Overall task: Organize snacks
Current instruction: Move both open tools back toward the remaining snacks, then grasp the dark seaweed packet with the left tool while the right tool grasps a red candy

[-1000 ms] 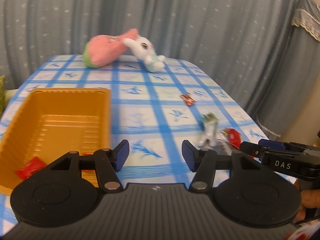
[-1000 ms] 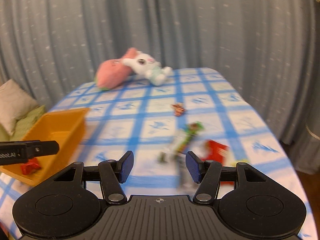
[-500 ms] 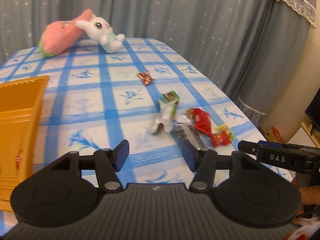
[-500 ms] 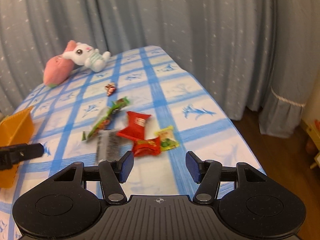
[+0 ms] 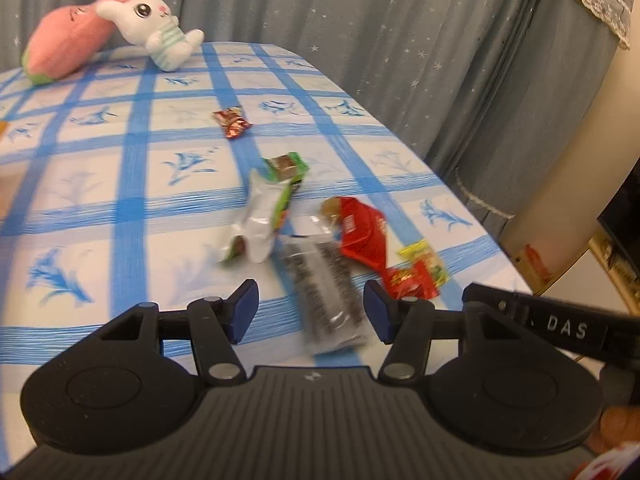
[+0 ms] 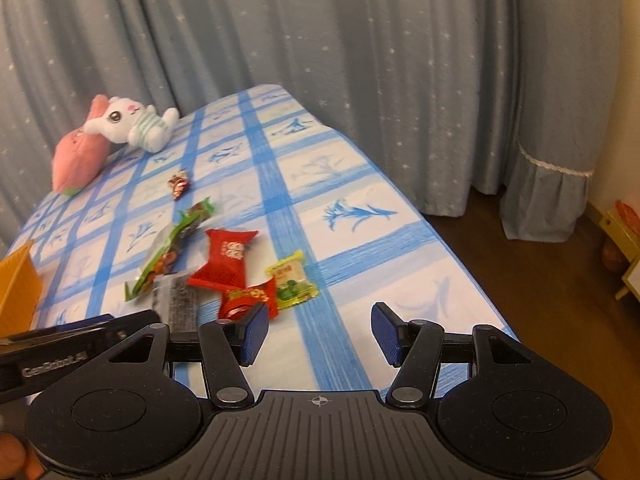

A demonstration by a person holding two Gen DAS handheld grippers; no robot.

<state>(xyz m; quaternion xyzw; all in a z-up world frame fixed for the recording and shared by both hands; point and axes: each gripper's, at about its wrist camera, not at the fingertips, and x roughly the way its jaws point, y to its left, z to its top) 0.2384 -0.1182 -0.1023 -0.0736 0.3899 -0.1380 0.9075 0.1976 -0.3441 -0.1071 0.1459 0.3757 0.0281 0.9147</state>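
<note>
Currently, left gripper [image 5: 310, 312] and right gripper [image 6: 318, 334] both hold their jaws apart, empty. Lower centre in the left view, a clear dark-speckled snack packet [image 5: 326, 286] lies on the blue-checked counter [image 5: 132, 204] between the left jaws, beside a red foil pouch [image 5: 364, 232].

On the table [image 6: 360, 184] we find a cluster of snack packets [image 5: 320, 236] near its right edge, the long wrapper [image 5: 272, 208] leftmost, the dark packet [image 5: 326, 292] nearest us, between the left gripper's [image 5: 310, 312] fingers. One small candy [image 5: 232, 122] lies apart, farther back. Two plush toys [image 5: 120, 32] rest at the far left corner, and a tray's [image 6: 16, 280] edge sits at left, beside the cluster
</note>
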